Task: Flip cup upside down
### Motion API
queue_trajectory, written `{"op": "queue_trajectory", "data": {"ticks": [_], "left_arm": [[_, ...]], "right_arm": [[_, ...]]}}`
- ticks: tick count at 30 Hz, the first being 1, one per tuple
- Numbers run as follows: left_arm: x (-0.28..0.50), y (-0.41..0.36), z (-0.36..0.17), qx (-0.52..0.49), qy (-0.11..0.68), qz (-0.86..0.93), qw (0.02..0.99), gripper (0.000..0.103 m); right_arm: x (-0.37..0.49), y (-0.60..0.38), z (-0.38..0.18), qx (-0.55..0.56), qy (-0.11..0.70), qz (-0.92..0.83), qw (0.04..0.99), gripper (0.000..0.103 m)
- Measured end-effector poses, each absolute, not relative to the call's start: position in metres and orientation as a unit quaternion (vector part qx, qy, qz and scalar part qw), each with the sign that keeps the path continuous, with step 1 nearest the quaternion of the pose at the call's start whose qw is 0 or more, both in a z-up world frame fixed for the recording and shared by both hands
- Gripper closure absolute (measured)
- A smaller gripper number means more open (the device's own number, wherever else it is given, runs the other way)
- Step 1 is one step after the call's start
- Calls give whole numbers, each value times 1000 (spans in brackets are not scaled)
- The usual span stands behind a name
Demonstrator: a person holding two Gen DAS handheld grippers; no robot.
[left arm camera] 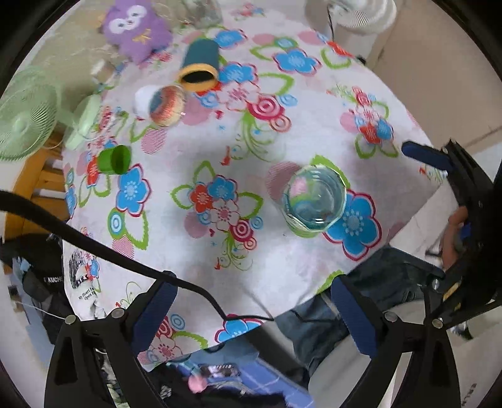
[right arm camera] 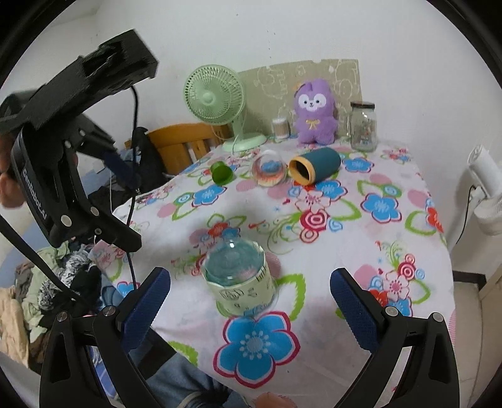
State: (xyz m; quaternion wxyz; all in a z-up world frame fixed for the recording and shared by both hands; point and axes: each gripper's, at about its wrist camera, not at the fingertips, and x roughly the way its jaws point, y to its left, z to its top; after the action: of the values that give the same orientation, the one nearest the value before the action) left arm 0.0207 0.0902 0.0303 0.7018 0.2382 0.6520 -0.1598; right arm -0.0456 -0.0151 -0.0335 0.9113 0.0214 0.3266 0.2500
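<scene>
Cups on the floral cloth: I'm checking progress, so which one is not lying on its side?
The clear glass cup with the pale green paper band, nearest the cameras. It stands base-up, while the teal cup, green cup and patterned glass lie tipped over.

The left wrist view is smearing with motion blur along its upper edge: the purple plush toy (left arm camera: 135, 29) is showing soft, and the glass jar (left arm camera: 205, 12) beside it is being cut off by the frame's top. The white appliance (left arm camera: 354, 15) at the far corner is also running out of frame. A hand (left arm camera: 456, 235) is hiding mostly behind the right gripper's black body. In the right wrist view, writing on the glass cup (right arm camera: 240, 279) (on its pale green band) is staying too small to read.
</scene>
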Motion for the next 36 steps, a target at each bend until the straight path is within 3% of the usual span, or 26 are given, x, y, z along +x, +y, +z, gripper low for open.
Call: {"op": "queue_trajectory", "data": {"ticks": [13, 28, 36], "left_arm": [[-2, 133, 42, 192, 568, -132, 789, 4], [-23, 166, 32, 63, 487, -184, 851, 3], [-39, 186, 31, 33, 408, -185, 894, 1]], "right_arm": [[-57, 12, 1, -17, 299, 231, 926, 0], [-70, 36, 28, -44, 278, 178, 943, 0], [-82, 34, 33, -27, 264, 149, 952, 0]]}}
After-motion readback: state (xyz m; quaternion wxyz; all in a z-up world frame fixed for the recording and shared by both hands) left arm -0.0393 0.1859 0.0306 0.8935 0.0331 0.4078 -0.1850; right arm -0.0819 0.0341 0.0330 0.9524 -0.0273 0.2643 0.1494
